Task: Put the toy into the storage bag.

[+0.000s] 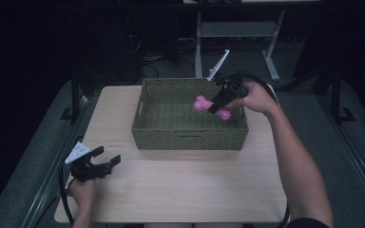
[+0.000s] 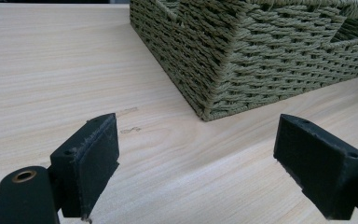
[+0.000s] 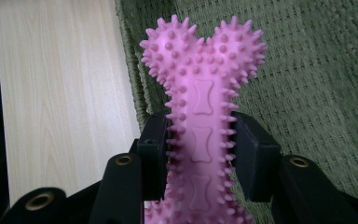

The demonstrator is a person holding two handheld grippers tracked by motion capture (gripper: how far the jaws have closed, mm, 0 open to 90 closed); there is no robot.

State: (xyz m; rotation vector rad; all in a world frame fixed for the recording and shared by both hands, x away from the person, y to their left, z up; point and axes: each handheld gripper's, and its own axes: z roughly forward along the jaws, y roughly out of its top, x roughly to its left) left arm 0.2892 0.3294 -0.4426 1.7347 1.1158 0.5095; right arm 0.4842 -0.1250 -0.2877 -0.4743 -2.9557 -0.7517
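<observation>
A pink spiky rubber bone (image 1: 201, 103) (image 3: 202, 98) hangs over the right half of the green woven basket (image 1: 187, 138), with my right gripper (image 1: 217, 104) (image 3: 200, 149) shut on its shaft. Its knobbed end points away from the jaws in the right gripper view, above the basket's floor (image 3: 307, 79). My left gripper (image 1: 105, 158) (image 2: 196, 168) rests low over the table near the front left, open with nothing between its jaws. It faces the basket's near left corner (image 2: 214, 93), a short way off.
The light wooden table (image 1: 185, 185) has bare surface in front of and to the left of the basket. Dark floor and a metal desk frame (image 1: 237, 33) lie beyond the far edge. Cables trail from both grippers.
</observation>
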